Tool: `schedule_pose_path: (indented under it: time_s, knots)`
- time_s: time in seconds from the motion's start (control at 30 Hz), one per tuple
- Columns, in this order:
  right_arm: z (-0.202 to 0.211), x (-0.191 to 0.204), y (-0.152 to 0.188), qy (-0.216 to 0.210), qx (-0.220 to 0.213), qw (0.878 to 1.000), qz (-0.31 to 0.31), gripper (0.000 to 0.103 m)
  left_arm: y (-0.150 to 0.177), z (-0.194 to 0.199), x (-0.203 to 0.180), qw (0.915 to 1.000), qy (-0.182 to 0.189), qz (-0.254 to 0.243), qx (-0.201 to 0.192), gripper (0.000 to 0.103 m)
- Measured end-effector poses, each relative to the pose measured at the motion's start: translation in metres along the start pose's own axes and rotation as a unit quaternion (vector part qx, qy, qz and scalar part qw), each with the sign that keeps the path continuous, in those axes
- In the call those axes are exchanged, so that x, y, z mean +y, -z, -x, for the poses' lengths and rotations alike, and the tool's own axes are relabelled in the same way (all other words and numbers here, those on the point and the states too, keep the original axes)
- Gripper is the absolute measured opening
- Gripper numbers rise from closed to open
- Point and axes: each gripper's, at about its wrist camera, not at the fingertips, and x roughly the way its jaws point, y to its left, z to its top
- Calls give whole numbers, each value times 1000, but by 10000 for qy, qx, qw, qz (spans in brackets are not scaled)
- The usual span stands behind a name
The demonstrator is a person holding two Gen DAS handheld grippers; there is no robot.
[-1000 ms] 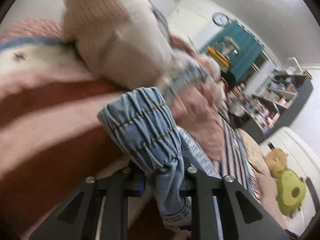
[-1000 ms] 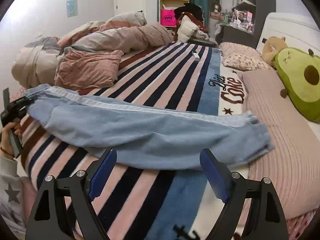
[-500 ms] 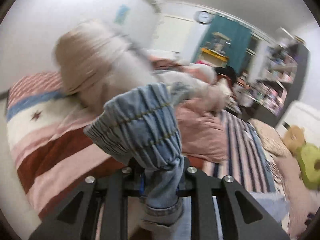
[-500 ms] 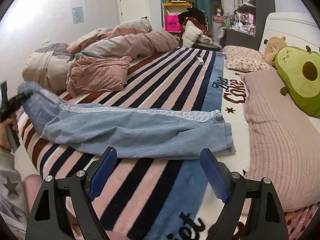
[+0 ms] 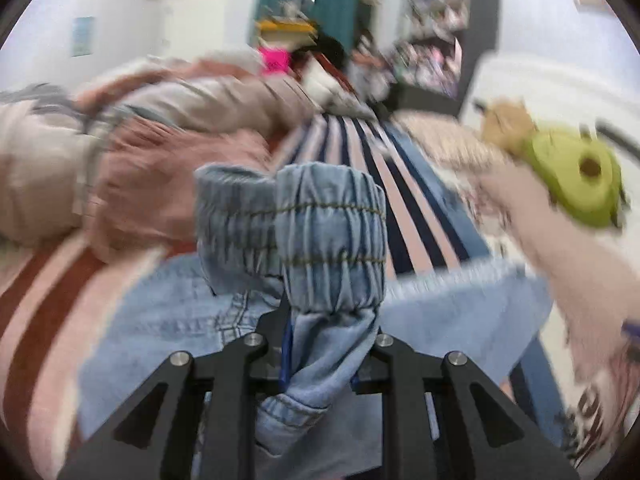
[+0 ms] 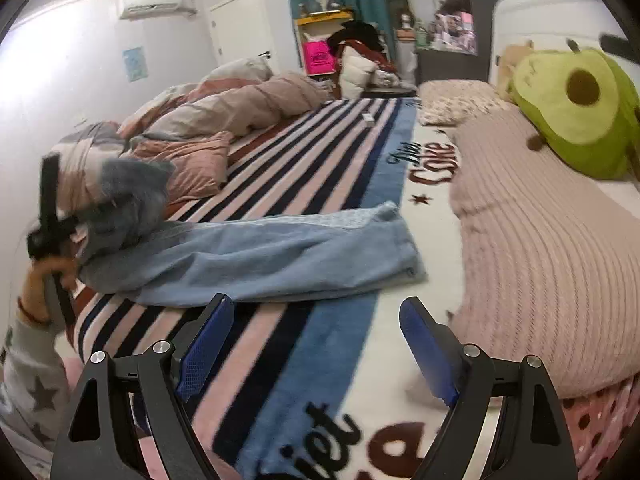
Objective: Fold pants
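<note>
Left claw (image 5: 326, 320) clenched on gathered elastic cuff (image 5: 332, 236) of pants (image 6: 256, 256), lifted at left. Rest of pants flat across striped blanket (image 6: 304, 168) on bed. Right claw (image 6: 316, 344) released, near, above blanket.

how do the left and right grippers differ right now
The left gripper is shut on the jeans, pinching their gathered end; the right gripper is open and holds nothing. The left holds its cloth lifted off the blanket; the right hovers short of the jeans. Both have black frames and blue pads.
</note>
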Motion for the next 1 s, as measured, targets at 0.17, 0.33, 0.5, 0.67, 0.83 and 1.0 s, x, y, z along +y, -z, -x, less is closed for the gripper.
schedule_pose_path:
  time_s: [0.17, 0.33, 0.5, 0.67, 0.83, 1.0]
  knots:
    - [-7, -20, 11, 40, 93, 9997, -225, 82, 20, -25, -32, 9986, 15, -349, 401, 16]
    - [-14, -27, 13, -7, 172, 9992, -358, 83, 5, -12, -63, 9976, 239, -651, -17, 17]
    - [-7, -23, 10, 26, 79, 9996, -268, 82, 18, -48, -76, 9911, -76, -1211, 548, 22]
    - [1, -23, 14, 115, 61, 9996, -262, 82, 24, -43, -58, 9941, -123, -985, 442, 18]
    - [3, -26, 13, 179, 59, 9994, -293, 82, 2, -9, -31, 9896, -955, -1058, -173, 17]
    - [5, -20, 6, 119, -8, 9996, -254, 83, 9, -19, -19, 9859, -808, -1433, 306, 17]
